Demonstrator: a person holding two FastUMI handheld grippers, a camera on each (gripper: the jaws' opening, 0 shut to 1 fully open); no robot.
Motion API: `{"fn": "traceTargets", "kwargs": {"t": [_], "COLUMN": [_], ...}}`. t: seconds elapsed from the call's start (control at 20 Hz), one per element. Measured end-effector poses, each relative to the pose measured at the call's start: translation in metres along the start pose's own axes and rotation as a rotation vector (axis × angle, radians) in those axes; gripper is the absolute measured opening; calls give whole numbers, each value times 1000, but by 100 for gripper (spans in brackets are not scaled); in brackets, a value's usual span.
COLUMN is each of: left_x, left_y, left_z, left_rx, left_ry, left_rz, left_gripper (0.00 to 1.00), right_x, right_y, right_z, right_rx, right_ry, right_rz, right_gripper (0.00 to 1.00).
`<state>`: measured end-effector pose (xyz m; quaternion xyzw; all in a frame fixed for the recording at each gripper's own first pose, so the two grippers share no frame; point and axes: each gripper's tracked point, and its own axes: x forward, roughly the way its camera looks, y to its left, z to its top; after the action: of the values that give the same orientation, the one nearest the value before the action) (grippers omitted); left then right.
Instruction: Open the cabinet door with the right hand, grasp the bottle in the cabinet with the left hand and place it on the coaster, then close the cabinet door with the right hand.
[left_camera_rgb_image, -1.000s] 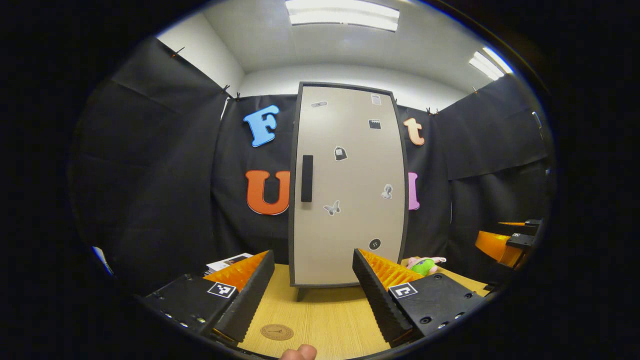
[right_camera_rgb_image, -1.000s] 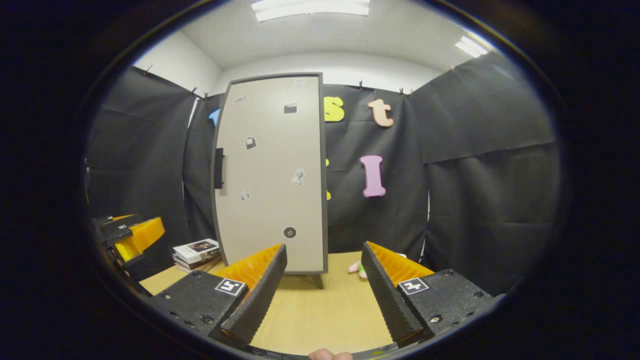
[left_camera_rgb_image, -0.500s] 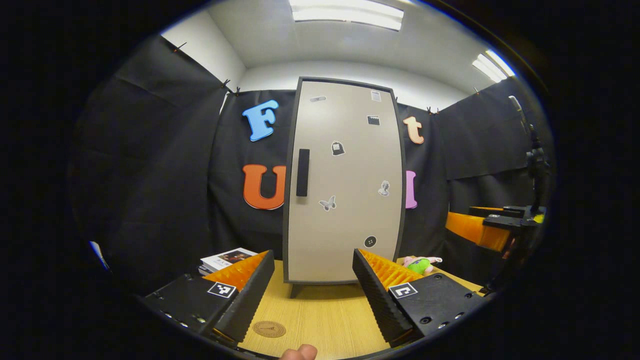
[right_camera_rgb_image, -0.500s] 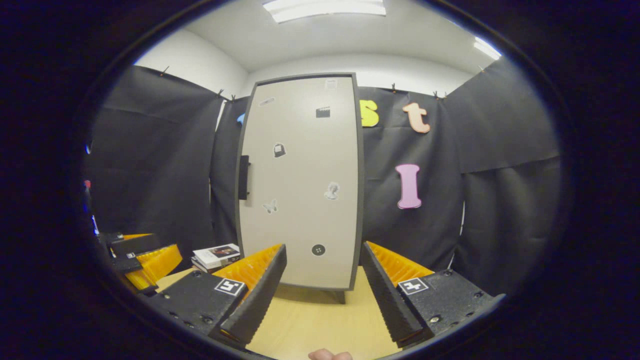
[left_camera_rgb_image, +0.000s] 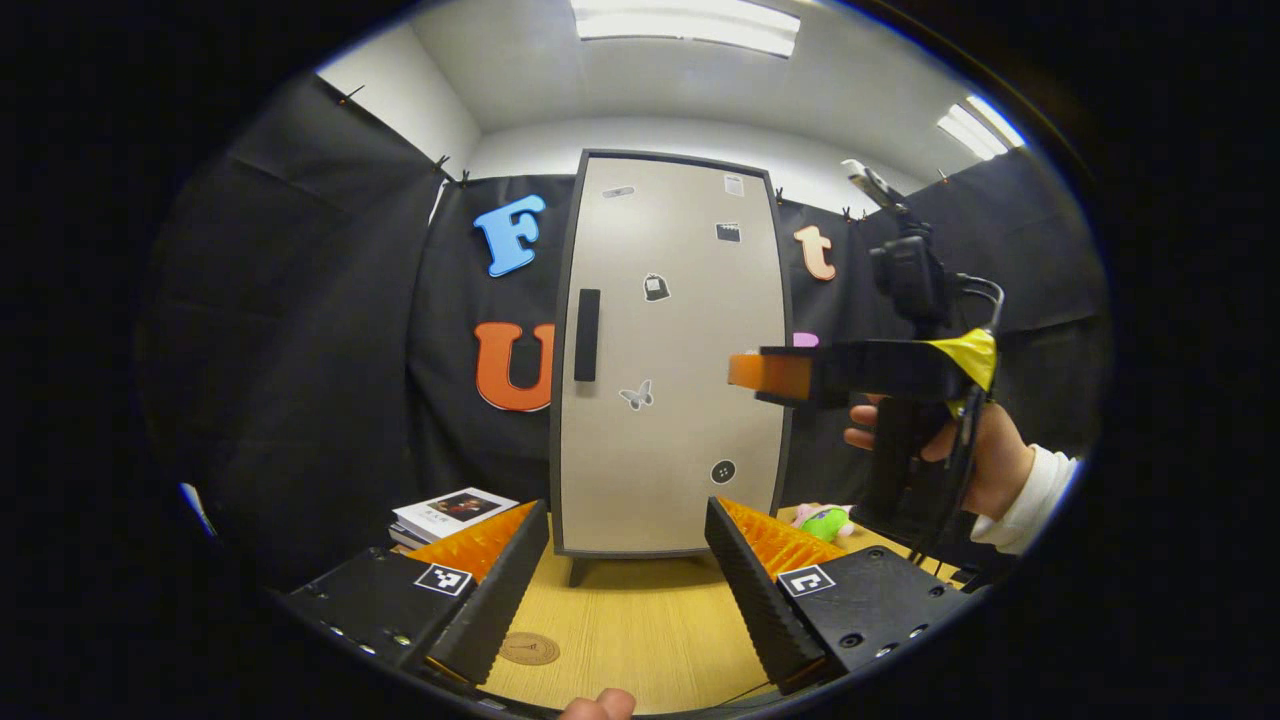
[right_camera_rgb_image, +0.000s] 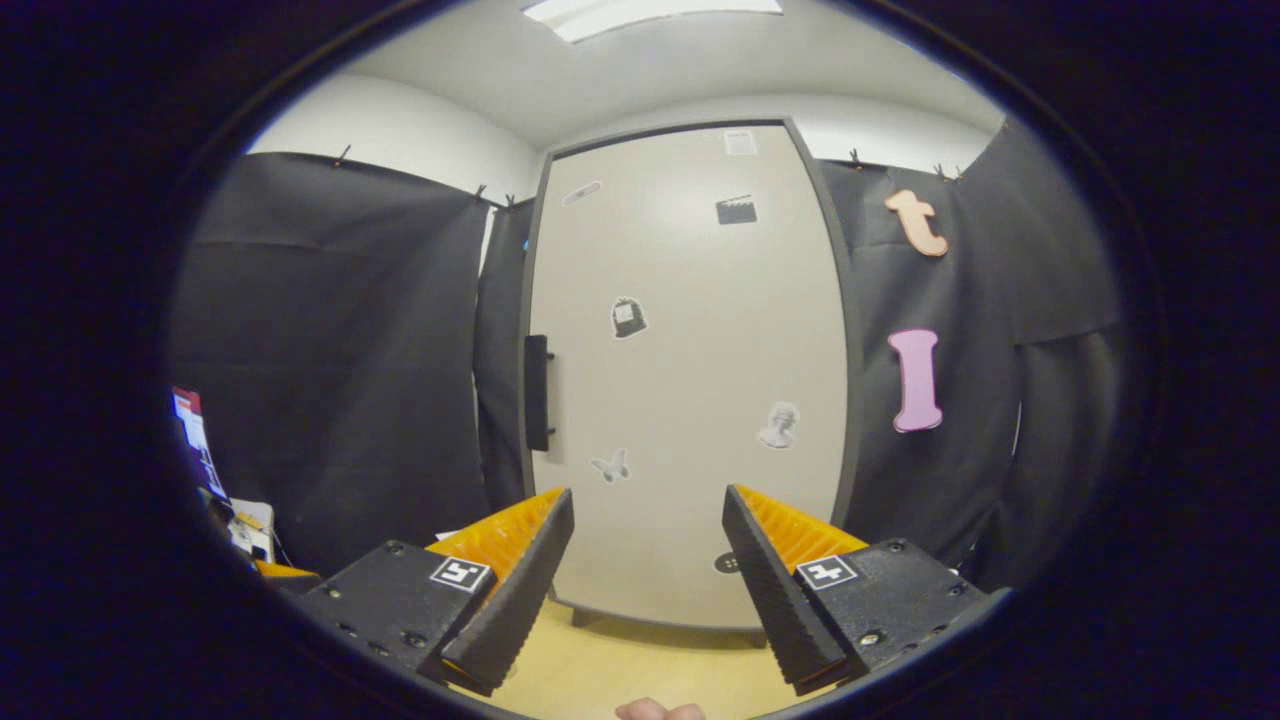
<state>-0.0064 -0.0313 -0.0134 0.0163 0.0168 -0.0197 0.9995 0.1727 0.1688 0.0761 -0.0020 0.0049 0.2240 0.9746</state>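
Facing the shut cabinet door (right_camera_rgb_image: 690, 370), right tongs (right_camera_rgb_image: 645, 580) were held wide, handle (right_camera_rgb_image: 538, 393) at 10 o'clock. Left tongs (left_camera_rgb_image: 625, 580) were wide over the tabletop (left_camera_rgb_image: 640, 630), coaster (left_camera_rgb_image: 529, 648) at 7 o'clock.

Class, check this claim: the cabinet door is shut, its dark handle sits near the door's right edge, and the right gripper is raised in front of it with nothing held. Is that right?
Not quite. The handle sits near the left edge of the cabinet door, as the left gripper view shows. The rest holds: the door is shut and the right gripper is raised in front of it with nothing held.
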Motion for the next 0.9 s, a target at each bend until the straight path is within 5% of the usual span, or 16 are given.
{"fn": "traceTargets", "kwargs": {"t": [0.3, 0.9], "left_x": [0, -1], "left_y": [9, 37], "left_z": [-2, -7], "left_rx": [3, 0], "left_ry": [1, 18], "left_rz": [6, 51], "left_gripper": [95, 95], "right_x": [78, 165], "right_y": [50, 86], "right_z": [14, 10], "right_rx": [-24, -49], "right_ry": [38, 73], "right_rz": [85, 58], "right_gripper": [96, 96]}}
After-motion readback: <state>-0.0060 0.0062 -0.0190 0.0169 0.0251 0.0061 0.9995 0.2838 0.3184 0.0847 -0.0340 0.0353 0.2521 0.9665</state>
